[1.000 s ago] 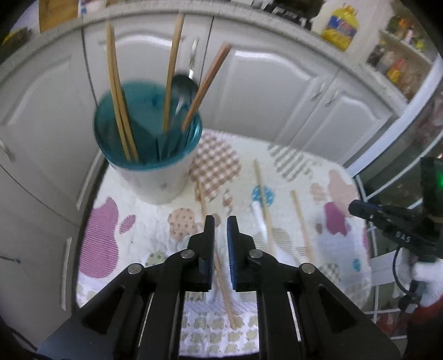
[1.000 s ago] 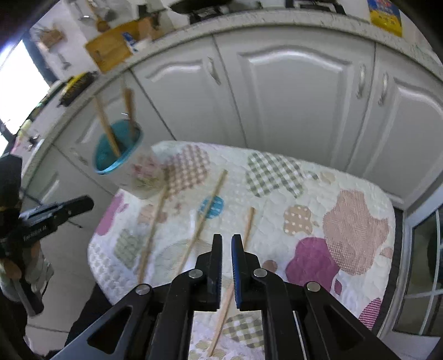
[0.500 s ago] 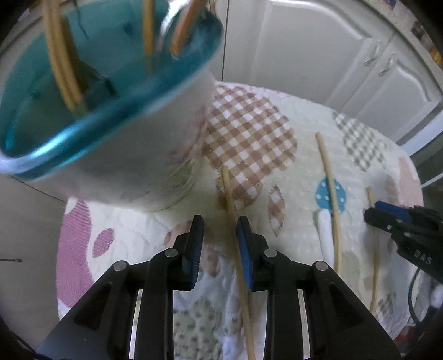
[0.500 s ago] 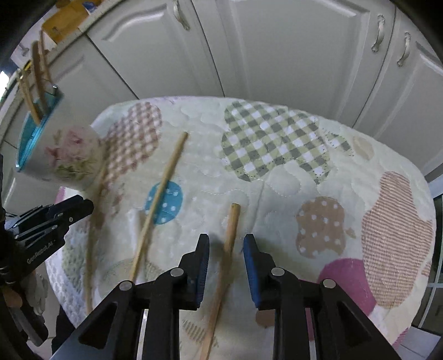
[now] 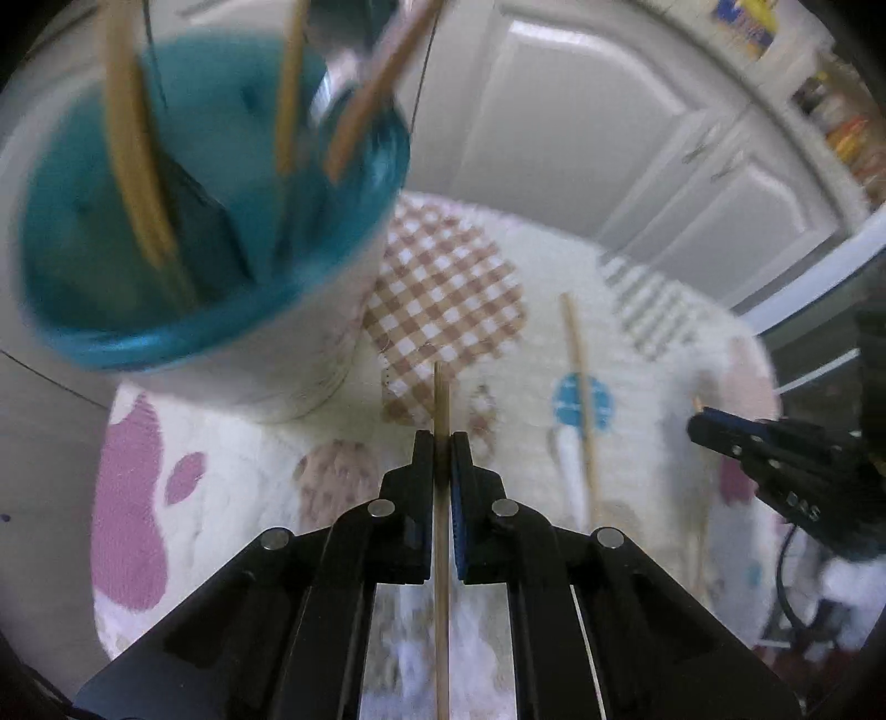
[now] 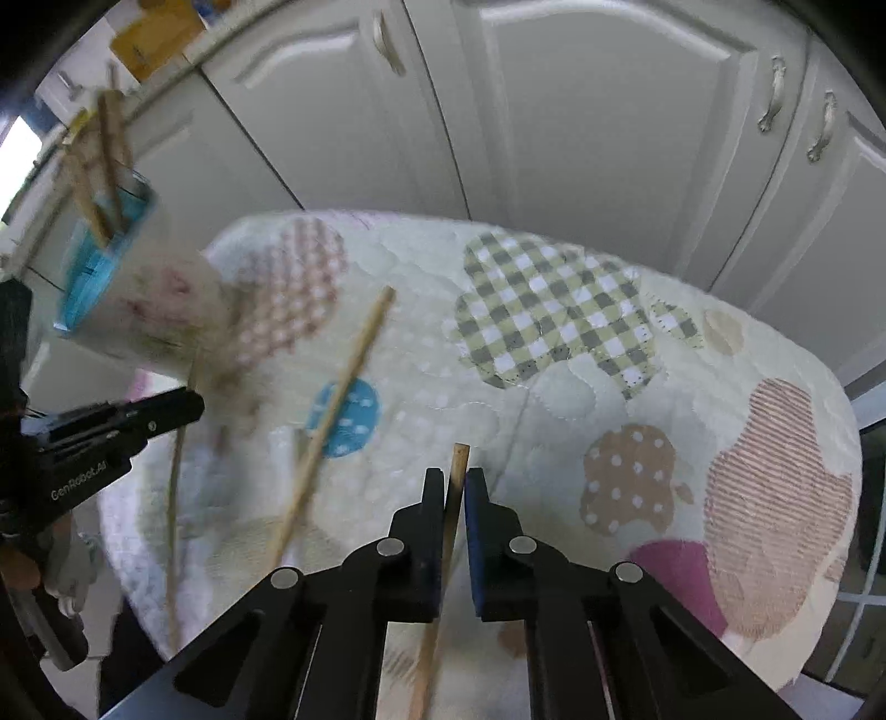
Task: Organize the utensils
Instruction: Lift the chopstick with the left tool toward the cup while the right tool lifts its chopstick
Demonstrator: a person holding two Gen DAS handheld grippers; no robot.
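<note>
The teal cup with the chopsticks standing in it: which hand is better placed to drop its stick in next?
Probably the left. Its hand-held gripper is shut on a chopstick right beside the cup; the right hand-held gripper grips its chopstick farther away.

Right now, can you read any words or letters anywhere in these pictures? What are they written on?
"GenRobot.AI": white letters on the side of the left gripper, seen from the right wrist camera.
"DAS": white letters on the side of the right gripper, seen from the left wrist camera; likely part of a longer word, the rest is not readable.
Yellow bottle on the counter: it has a label, too blurred to read.
Cup: flower pattern only, no words visible.
</note>
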